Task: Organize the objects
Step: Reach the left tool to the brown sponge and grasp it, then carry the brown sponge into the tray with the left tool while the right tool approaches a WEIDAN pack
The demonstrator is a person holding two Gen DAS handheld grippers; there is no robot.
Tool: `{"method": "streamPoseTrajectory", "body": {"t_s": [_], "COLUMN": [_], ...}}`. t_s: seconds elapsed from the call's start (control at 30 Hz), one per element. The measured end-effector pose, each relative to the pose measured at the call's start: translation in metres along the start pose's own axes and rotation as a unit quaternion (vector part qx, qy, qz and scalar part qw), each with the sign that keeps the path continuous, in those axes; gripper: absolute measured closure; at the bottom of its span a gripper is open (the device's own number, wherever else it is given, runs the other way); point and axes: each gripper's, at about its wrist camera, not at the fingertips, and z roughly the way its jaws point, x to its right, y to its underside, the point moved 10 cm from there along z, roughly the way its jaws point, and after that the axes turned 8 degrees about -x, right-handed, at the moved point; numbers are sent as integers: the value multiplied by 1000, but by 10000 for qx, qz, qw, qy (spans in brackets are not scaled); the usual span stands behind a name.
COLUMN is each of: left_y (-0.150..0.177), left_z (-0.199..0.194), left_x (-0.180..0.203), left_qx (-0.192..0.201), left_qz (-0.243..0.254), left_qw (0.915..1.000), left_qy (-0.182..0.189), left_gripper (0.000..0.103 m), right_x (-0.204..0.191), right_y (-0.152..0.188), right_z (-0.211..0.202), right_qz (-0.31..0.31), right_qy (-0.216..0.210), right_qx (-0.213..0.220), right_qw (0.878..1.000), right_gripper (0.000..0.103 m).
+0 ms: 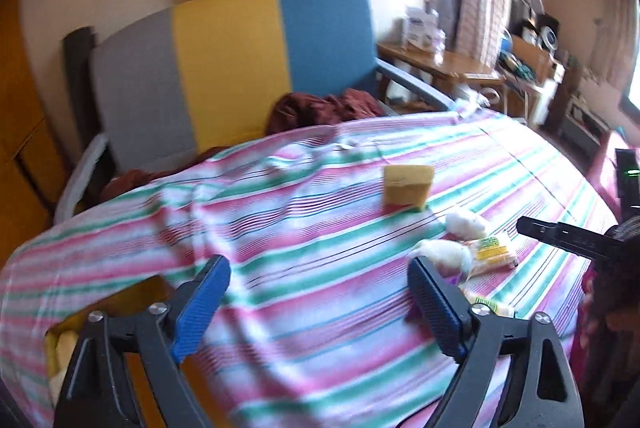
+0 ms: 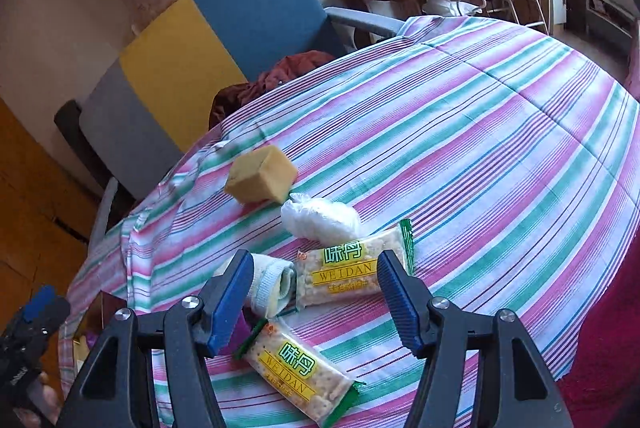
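right gripper lines up over the upper cracker packet

from the left: the left gripper (image 1: 320,292) hangs with its blue-padded jaws spread wide and nothing between them, only rumpled pink, green and white striped cloth (image 1: 280,212) below. it points steeply down at bare fabric, and the items all lie off to its right.

further right sit the yellow sponge block (image 2: 260,175), a crumpled white plastic bag (image 2: 320,216) just beside it, a small rolled white cloth (image 2: 272,282), then two clear cracker packets with yellow and green labels: the upper cracker packet (image 2: 352,272) and the lower cracker packet (image 2: 296,372).

the right gripper (image 2: 316,298) is plainly the nearer tool. its jaws stand partly apart and grasp nothing. the upper packet lies just ahead of the tips, its long axis running nearly across the gap between the pads, so i'd judge the jaws would need turning, or must take it end to end. the gripper tilts steeply down toward the cloth.
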Motion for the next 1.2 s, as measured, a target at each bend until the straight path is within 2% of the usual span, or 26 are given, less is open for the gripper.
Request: {"method": "streamPoseTrajectory", "body": {"t_s": [0.27,0.33,0.57,0.63,0.83,0.87,0.9,0.93,1.03,1.2], "left_y": [-42,-50,-73,-79,-88,-89,-89,-87,-87,-84], "left_z": [95,117,168,176,209,213,216,217,199,142], "left_x": [59,68,98,105,118,118,118,118,110,75], "left_qx": [-746,-890,-1131,-1101,-1209,-1198,-1221,-1305,-1075,-702], "left_qz": [190,279,463,530,602,594,601,627,568,183], "left_qw": [9960,9946,9904,9904,9893,9894,9889,9869,9900,9947], "left_qy": [464,457,651,640,553,561,604,707,710,734], "left_gripper": [7,6,4,1,1,7,31,35,39,39], "right_x": [22,27,24,21,20,21,22,22,22,22], "right_y": [-6,-6,-3,-1,2,2,3,3,3,2], "right_z": [-6,-5,4,7,14,14,14,14,14,11], "right_qz": [751,901,1005,997,1039,1053,1064,1072,1065,1044], "right_qy": [-470,-585,-832,-877,-949,-948,-947,-938,-954,-927], "right_qx": [120,96,-135,-203,-364,-372,-378,-384,-415,-361], "right_qw": [9960,9942,9914,9909,9894,9892,9891,9891,9889,9896], "right_gripper": [38,38,38,38,38,38,38,38,38,38]}}
